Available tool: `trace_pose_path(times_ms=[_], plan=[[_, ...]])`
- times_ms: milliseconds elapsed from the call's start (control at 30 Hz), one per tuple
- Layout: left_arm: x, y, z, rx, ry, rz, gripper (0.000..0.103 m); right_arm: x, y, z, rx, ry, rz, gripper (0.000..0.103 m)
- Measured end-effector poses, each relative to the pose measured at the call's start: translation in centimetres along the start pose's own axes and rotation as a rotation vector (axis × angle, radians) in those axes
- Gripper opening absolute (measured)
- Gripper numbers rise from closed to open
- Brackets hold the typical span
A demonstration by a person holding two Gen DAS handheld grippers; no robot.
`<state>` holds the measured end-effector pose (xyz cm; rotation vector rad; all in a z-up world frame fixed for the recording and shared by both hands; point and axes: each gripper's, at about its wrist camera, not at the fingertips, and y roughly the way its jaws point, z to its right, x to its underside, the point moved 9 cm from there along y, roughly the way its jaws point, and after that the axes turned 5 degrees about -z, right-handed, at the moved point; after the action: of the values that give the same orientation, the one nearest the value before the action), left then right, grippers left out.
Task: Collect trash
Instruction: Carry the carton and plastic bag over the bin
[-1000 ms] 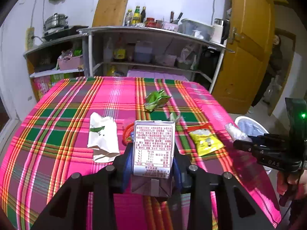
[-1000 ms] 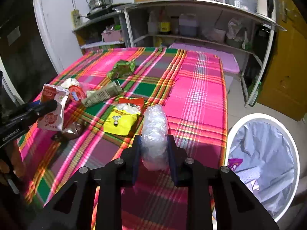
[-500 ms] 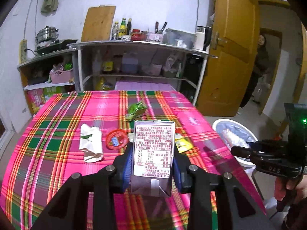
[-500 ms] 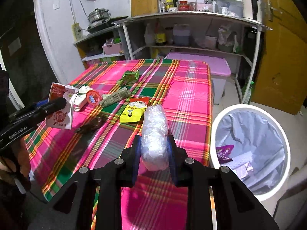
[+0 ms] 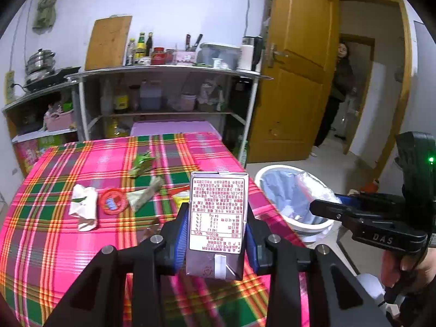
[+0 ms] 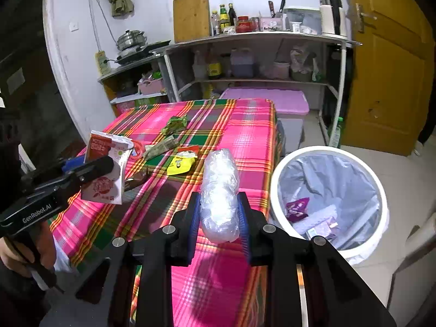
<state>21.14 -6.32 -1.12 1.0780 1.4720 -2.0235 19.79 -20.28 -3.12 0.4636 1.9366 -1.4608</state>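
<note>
The left gripper (image 5: 216, 234) is clamping a carton (image 5: 218, 212); the right gripper (image 6: 219, 215) is clamping a plastic wad (image 6: 219, 190); both are hanging over the table (image 6: 245, 136) beside the bin (image 6: 327, 204). Some rubbish is lying in the bin; several wrappers (image 5: 141, 160) are waiting on the cloth.

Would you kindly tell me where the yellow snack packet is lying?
In the right wrist view, the yellow snack packet lies on the plaid tablecloth, left of the held plastic wad.

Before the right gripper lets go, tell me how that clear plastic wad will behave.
The clear plastic wad looks crumpled and thin, so probably light and floppy. The right gripper dents its sides, so it likely springs back. It may drift short of the bin.
</note>
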Motion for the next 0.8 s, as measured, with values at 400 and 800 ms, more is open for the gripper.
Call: trace_pose_path(times_ms=[400,800], plan=[[-0.8,2.2,4.5,0.090,0.040,-0.024,0.036,0.3,-2.1,4.2,0.069,0.070,0.025,0.027],[-2.4,6.9,8.5,0.162,0.079,-0.060,0.036,0.9,-1.7,9.8,0.135,0.150,0.021,0.027]])
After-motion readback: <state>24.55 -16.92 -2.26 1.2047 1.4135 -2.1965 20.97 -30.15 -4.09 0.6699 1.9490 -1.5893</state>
